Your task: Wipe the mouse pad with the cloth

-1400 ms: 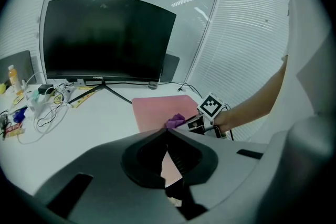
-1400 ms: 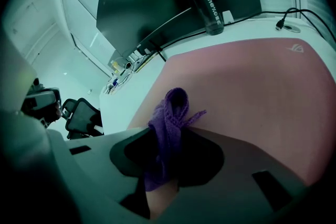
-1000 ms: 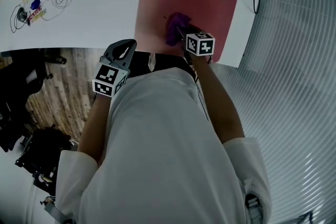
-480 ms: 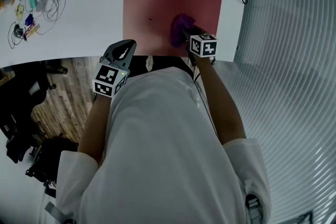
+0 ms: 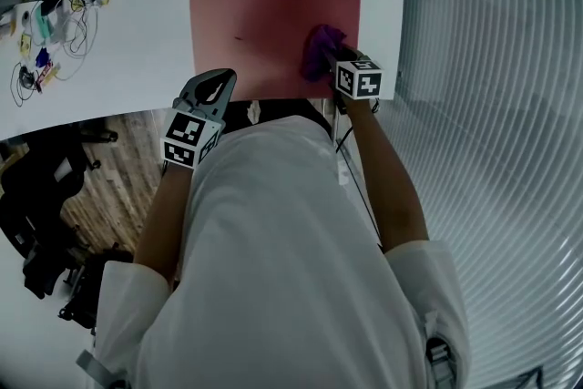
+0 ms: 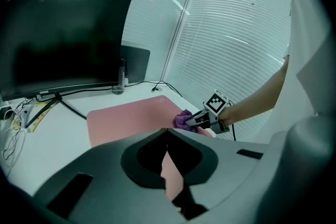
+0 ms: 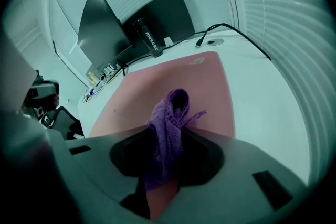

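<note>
Right gripper (image 7: 167, 134) jaws pinch the bunched cloth (image 7: 176, 105) so its end just ahead of them rests on the mouse pad (image 7: 202, 86) for wiping; left gripper (image 6: 167, 135) idles well aside, jaws closed, empty.

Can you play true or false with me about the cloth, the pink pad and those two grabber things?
1. The cloth is purple. True.
2. The left gripper holds the cloth. False: the right gripper is shut on it, and the left one is shut on nothing.
3. The pad is blue. False: it is pink.
4. The cloth is over the right part of the pad. True.
5. A monitor stands behind the pad. True.
</note>
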Motion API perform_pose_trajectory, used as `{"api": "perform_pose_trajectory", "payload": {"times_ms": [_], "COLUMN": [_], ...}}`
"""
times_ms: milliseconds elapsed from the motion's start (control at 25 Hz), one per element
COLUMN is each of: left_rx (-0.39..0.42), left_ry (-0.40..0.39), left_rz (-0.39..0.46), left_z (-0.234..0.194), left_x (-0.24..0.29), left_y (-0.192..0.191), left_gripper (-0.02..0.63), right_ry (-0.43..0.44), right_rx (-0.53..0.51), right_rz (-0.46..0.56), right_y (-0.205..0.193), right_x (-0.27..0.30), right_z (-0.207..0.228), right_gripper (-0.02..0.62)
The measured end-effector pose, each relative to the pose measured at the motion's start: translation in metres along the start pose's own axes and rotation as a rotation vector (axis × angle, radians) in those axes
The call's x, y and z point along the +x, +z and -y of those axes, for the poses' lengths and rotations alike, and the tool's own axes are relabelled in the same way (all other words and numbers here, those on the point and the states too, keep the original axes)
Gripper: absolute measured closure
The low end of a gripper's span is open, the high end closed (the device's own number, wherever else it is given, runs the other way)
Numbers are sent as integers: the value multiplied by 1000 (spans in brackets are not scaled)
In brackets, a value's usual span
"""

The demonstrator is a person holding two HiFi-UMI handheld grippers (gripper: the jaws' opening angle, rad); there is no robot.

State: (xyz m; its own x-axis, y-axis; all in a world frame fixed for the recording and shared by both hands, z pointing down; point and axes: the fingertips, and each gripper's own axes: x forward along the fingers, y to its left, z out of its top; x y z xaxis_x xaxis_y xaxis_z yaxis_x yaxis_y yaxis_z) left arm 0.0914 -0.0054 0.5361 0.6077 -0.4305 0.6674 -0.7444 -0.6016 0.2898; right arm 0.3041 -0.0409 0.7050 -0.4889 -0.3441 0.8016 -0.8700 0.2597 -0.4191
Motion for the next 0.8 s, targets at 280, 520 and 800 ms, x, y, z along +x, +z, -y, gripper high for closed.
{"api": "perform_pose_trajectory", "payload": {"times_ms": [280,520,800], "left_rx": [18,25,27], "left_ry": [-15,-33,-29], "left_rz": [-17,-6,2], "left_z": [4,12,20], "left_x": [12,21,24], "left_y": [7,15,18], "left_gripper": [588,588,588], "right_ry": [-47,-98,-141], "right_rx": [7,-30,-29], "right_rz": [12,6,28], "right_y": [-4,-5,-6], "right_x": [-20,-36,-57], "right_z": [37,61,89], "right_gripper": [466,466,468]}}
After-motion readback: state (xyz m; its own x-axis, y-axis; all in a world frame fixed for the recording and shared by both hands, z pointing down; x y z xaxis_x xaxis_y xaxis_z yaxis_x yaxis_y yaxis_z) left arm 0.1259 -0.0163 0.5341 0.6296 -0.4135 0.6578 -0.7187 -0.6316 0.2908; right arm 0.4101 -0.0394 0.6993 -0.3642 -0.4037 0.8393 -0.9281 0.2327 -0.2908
